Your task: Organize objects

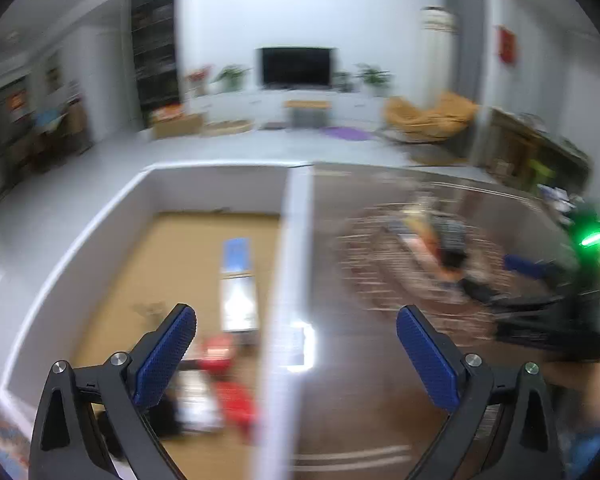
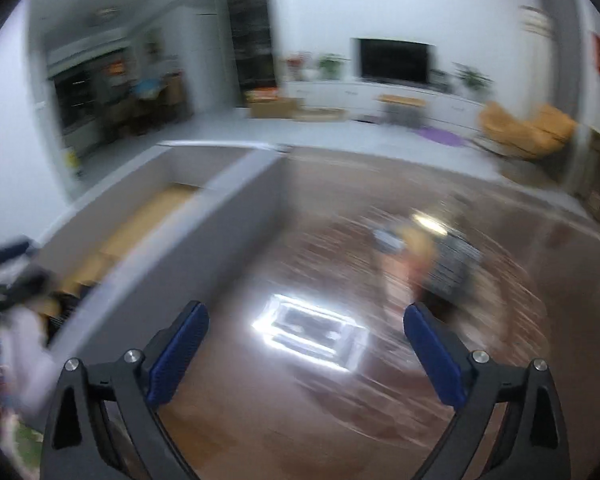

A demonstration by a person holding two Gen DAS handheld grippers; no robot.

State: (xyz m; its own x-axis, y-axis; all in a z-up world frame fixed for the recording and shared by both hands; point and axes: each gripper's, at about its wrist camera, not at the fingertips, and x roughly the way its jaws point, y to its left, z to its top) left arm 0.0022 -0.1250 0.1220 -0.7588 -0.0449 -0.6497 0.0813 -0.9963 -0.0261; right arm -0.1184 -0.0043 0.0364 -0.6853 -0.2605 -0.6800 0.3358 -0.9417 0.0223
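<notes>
Both views are smeared by motion, so small things are hard to read.

The landmark is the white box (image 1: 100,240), an open bin with a brown cardboard floor that stands at the left edge of the glossy brown table (image 1: 360,360). The left gripper (image 1: 296,344) hangs over the box's right wall, its blue-padded jaws spread wide with nothing between them: one pad over the inside of the box, the other over the table. Inside the box, near its front end, lie some red items (image 1: 236,396) beside a dark and white one, too blurred to name. Further back on the box floor lies a long flat pack (image 1: 238,284), blue at its far end and pale at the near end.

To the right of the box, well apart from it, a blurred pile of objects (image 1: 440,240) sits on the table; orange, dark and pale shapes show, but no single item can be told. Beyond the pile, at the view's right edge, the right gripper's blue finger (image 1: 524,266) and a green light show.

In the right wrist view the right gripper (image 2: 306,344) stands released over bare table to the right of the box, empty-jawed, with the same pile (image 2: 432,256) ahead of it. A ceiling light's reflection (image 2: 312,332) glares on the table between the pads. A pale sleeve (image 2: 24,356) shows to the box's near left.
</notes>
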